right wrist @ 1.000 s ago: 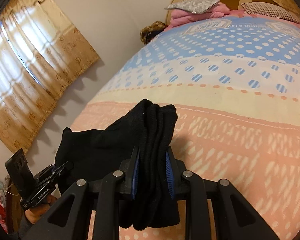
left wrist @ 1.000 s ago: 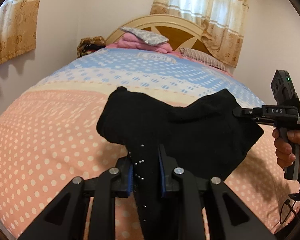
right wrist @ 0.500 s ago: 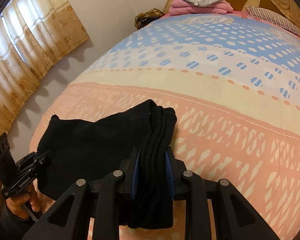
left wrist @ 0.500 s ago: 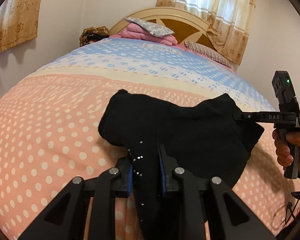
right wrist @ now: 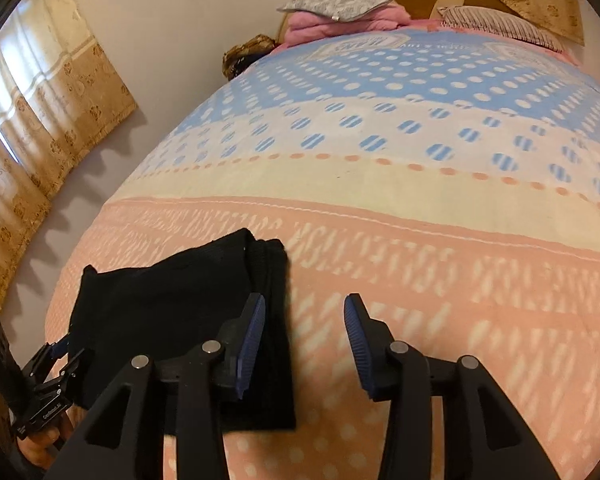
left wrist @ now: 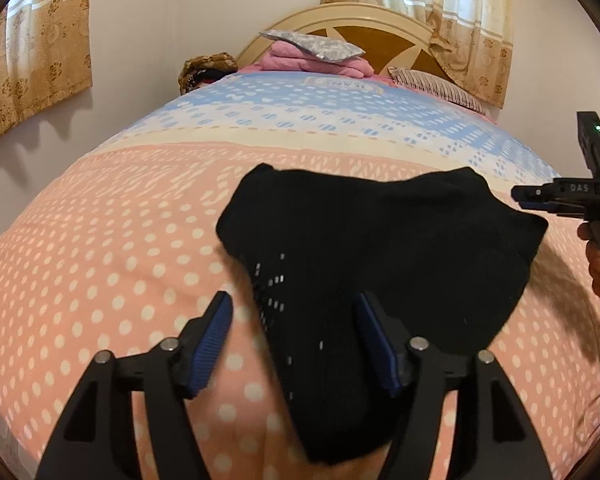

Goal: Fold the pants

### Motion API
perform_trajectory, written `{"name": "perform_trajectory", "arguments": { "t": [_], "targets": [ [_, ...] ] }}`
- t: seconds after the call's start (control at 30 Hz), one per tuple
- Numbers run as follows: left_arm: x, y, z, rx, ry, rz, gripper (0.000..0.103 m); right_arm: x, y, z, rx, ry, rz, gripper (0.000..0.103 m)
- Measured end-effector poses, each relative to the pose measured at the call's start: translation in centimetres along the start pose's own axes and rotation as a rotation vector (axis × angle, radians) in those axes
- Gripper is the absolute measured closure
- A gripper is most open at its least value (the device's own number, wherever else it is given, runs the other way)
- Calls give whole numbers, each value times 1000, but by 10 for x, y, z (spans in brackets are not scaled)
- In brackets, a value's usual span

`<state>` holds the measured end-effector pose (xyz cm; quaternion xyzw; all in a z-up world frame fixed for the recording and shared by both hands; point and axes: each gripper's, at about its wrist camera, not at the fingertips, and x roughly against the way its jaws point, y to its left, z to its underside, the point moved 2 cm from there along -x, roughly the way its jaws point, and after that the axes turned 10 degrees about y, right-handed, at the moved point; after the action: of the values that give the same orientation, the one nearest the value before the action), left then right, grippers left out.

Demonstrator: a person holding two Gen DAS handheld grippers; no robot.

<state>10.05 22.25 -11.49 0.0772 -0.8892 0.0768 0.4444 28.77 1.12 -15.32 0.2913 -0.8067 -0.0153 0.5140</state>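
Note:
The black pants (left wrist: 380, 248) lie folded in a compact bundle on the pink dotted part of the bed. My left gripper (left wrist: 292, 332) is open, its blue pads on either side of the bundle's near end, gripping nothing. My right gripper (right wrist: 304, 336) is open and empty; its left pad sits at the bundle's right edge (right wrist: 268, 320). The pants also show in the right wrist view (right wrist: 172, 304). The right gripper appears at the right of the left wrist view (left wrist: 564, 196), just off the pants. The left gripper shows at the lower left of the right wrist view (right wrist: 56, 384).
The bed cover (right wrist: 420, 248) has pink, cream and blue bands. Pillows and pink bedding (left wrist: 316, 52) are piled at the headboard (left wrist: 380, 24). Curtains (left wrist: 32, 52) hang on the left wall and behind the headboard. A brown item (left wrist: 204, 68) sits at the bed's far left corner.
Both grippers were shut on the pants and have opened, letting the folded bundle rest on the bed. The bundle has dropped lower and lies flatter.

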Motion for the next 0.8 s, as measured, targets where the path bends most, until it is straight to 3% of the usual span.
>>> {"name": "perform_trajectory", "arguments": {
  "t": [0.3, 0.6, 0.8],
  "targets": [
    [38, -4, 14, -22, -16, -27, 34, 41, 7, 47, 8, -29, 48, 55],
    [107, -21, 25, 7, -141, 90, 26, 124, 52, 126, 62, -176, 90, 49],
    [129, -38, 28, -10, -188, 136, 20, 164, 70, 166, 82, -246, 164, 49]
  ]
}}
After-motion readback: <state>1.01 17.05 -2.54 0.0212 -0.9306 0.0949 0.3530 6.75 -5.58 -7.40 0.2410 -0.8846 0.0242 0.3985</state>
